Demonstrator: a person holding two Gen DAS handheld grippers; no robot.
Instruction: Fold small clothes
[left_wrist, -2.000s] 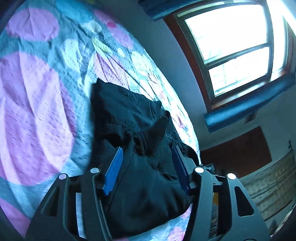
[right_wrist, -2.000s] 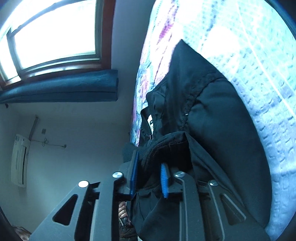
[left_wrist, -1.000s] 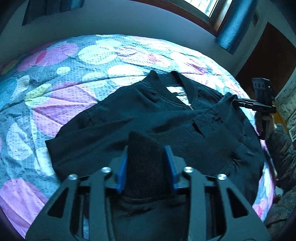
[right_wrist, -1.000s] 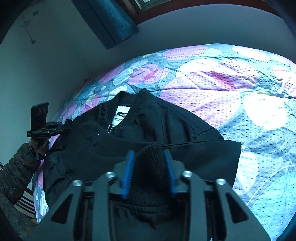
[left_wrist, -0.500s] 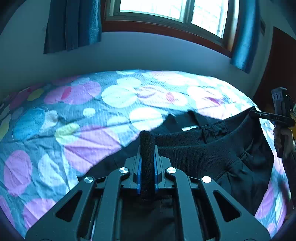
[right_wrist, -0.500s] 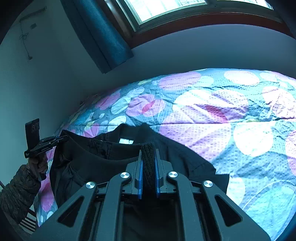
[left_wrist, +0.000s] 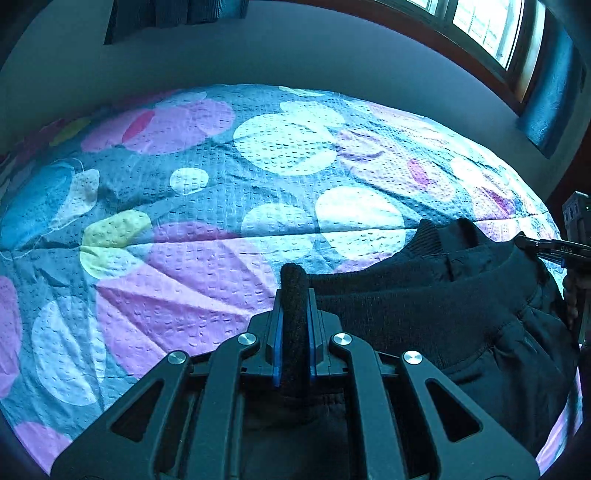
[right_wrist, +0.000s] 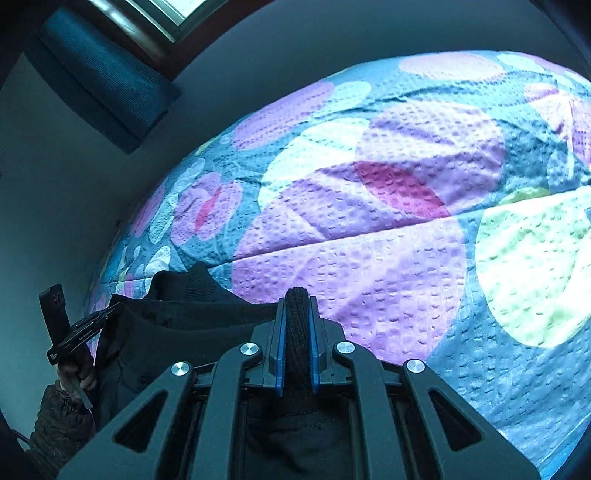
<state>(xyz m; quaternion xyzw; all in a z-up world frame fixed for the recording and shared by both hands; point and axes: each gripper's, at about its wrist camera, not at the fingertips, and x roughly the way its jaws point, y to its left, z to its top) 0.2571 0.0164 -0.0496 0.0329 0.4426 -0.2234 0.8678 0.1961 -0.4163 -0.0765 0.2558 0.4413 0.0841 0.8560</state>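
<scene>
With the left gripper (left_wrist: 294, 295) and right gripper (right_wrist: 297, 317) each clamped on the black jacket's (left_wrist: 461, 306) ribbed hem above the near bedspread (left_wrist: 221, 206), both needed equal tension while lowering it evenly.

A black jacket (left_wrist: 424, 306) of matt cloth, with a thick ribbed knit hem. The bedspread (left_wrist: 229, 206) beneath is puckered, bumpy cloth printed with pastel circles. The left gripper (left_wrist: 294, 328) and right gripper (right_wrist: 297, 343) are matt black plastic with shiny metal rivets and smooth blue pads (right_wrist: 281, 354).
</scene>
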